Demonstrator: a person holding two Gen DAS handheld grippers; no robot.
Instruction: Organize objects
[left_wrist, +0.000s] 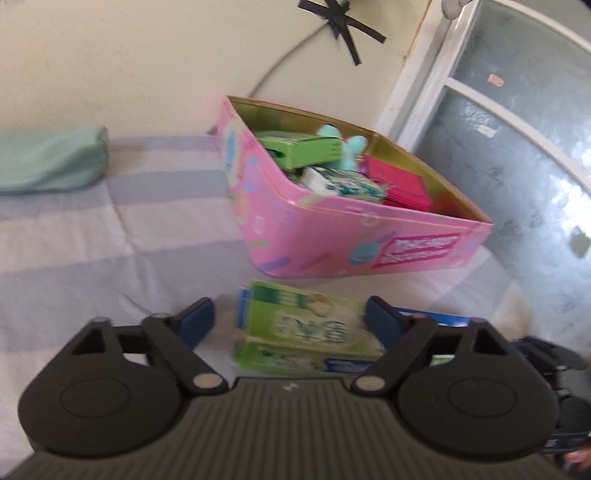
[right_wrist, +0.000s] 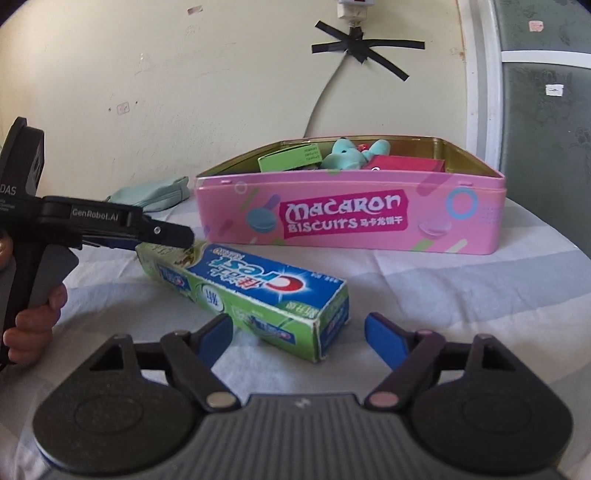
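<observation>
Left tool (left_wrist: 288, 319): black frame, two blue-padded fingers (left_wrist: 197, 319) spread apart. The right pad touches or nearly touches the carton; the left pad stands clear of it.

Toothpaste carton (left_wrist: 306, 328): green and blue, lying flat on the bed between the fingers, print blurred.

Biscuit tin (left_wrist: 332, 240): pink, lid off, gold inside, standing just beyond the carton. Contents: a green box (left_wrist: 299, 147), a teal soft toy (left_wrist: 343, 144), a white-and-teal packet (left_wrist: 343, 184), a red-pink box (left_wrist: 399, 181).

Bed sheet (left_wrist: 110, 240): pale grey and white stripes.

Teal pouch (left_wrist: 51, 162): at far left, well apart from the tin.

Background: cream wall, black tape cross (left_wrist: 343, 22) over a grey cable, frosted glass door (left_wrist: 517, 129) at right.
</observation>
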